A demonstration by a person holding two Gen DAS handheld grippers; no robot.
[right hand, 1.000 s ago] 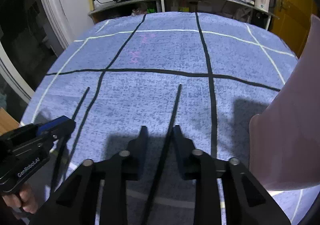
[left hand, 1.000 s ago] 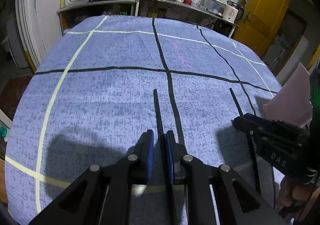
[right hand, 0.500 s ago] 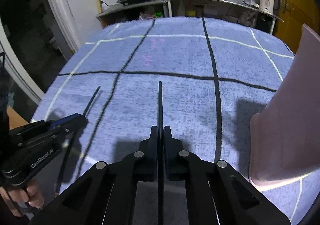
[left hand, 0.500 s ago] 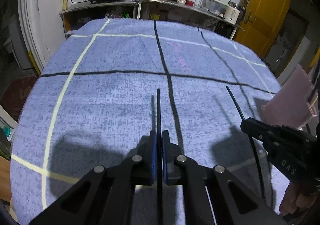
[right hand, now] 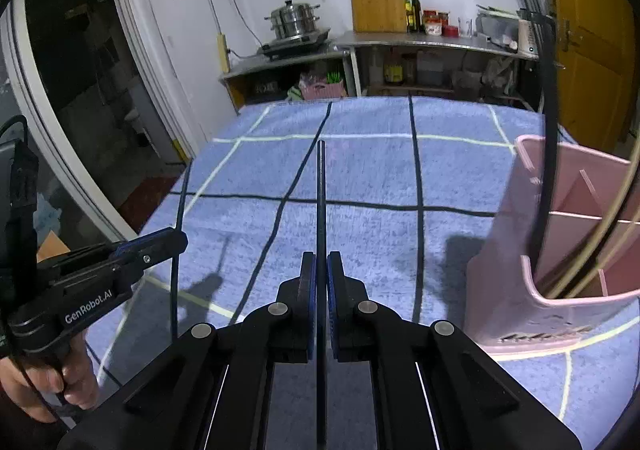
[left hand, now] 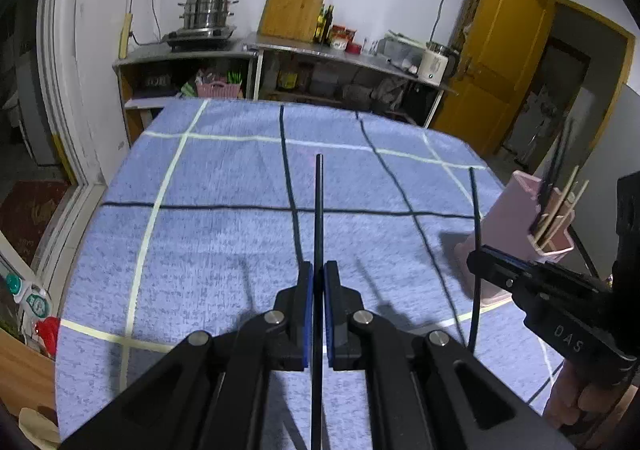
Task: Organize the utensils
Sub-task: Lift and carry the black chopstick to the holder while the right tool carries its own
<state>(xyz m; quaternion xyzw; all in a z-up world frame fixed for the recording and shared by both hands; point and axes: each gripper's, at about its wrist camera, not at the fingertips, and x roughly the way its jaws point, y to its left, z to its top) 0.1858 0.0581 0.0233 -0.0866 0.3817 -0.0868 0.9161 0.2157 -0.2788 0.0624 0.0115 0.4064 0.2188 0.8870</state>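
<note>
Black chopsticks, one clamped in each gripper: left gripper (left hand: 316, 286) grasps its chopstick (left hand: 319, 210), right gripper (right hand: 321, 282) grasps its own (right hand: 320, 202), both clear of the cloth (left hand: 200, 250), probably bound for the pink holder (right hand: 516, 250).

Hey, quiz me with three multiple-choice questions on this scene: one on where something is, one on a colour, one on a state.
1. Where does the pink holder stand?
A. on the blue cloth
B. on the far shelf
C. on the floor

2. What colour is the chopstick in the left tool?
A. white
B. black
C. red

3. How is the right tool?
A. wide open
B. empty
C. shut on a chopstick

Answers: 1 A, its base rests on the cloth; 2 B, a thin black stick; 3 C, both pads press it.
</note>
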